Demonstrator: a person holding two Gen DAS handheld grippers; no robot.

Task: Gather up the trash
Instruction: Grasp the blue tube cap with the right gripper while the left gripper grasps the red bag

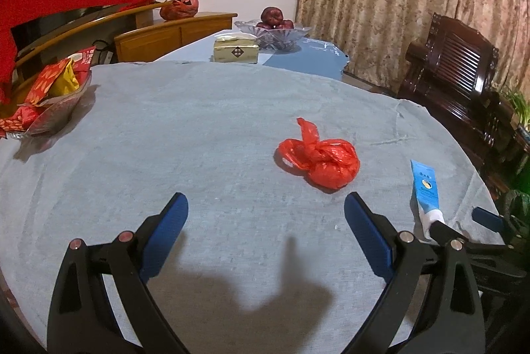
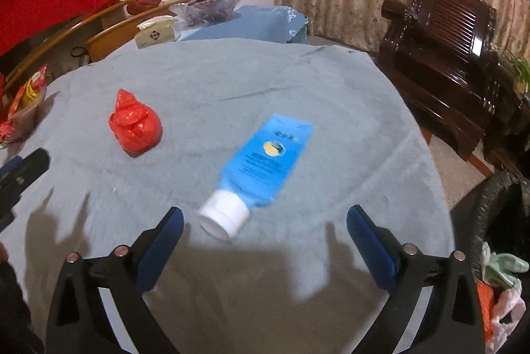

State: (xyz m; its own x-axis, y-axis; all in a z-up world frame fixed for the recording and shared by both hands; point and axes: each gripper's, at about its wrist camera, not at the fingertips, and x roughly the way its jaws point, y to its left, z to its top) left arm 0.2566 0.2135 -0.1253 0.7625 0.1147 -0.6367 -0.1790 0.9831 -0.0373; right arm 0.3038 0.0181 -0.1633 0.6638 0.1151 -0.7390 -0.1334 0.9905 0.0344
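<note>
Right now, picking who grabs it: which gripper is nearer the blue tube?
Right. The right gripper sits just behind the blue tube; the left gripper is off to its left.

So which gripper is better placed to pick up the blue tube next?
Right. The blue tube lies just ahead of the open right gripper, white cap toward it. The left gripper, also open, faces the red bag instead.

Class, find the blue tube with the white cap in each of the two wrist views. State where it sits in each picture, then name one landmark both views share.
Left wrist view: the blue tube lies at the right edge, right of the knotted red bag.
Right wrist view: the tube lies centre, its white cap towards the camera, just ahead of the open jaws.
Shared landmark: the knotted red bag on the grey tablecloth.
</note>
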